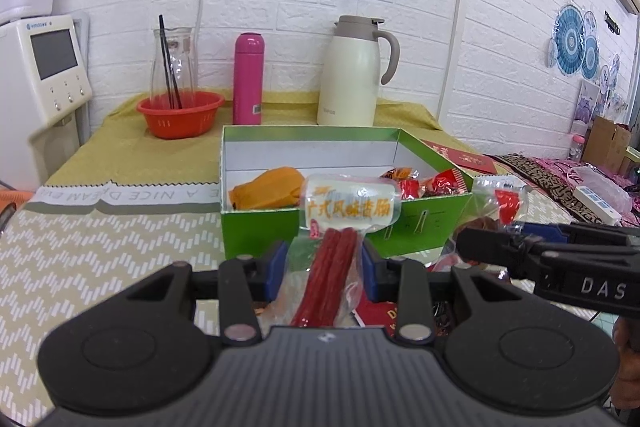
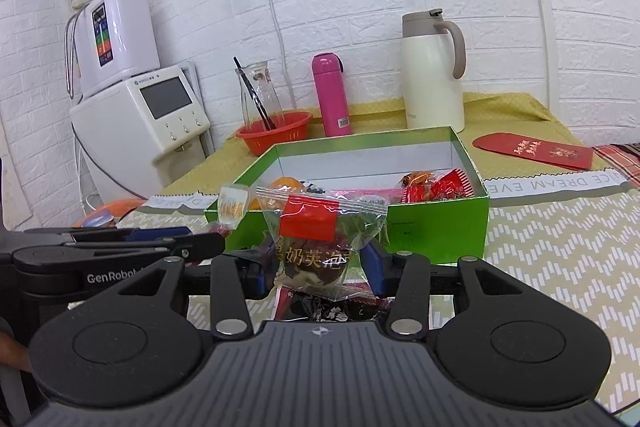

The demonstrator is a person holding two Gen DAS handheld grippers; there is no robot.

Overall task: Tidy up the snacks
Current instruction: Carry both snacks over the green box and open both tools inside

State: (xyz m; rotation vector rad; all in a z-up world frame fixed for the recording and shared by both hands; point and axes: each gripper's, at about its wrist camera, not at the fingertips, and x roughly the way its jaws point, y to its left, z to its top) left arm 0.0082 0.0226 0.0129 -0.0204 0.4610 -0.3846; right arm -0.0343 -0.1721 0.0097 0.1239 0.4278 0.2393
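Left tool (image 1: 325, 269) gripping sausage packet (image 1: 344, 223), apparently short of green box (image 1: 280, 227)

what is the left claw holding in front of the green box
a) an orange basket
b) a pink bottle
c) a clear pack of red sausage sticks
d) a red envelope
c: in the left wrist view the left claw is clamped on a clear sausage pack with red sticks, held up before the green box.

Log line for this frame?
left tongs: holding sausage packet | right tongs: holding pastry packet | green box: open, partly filled
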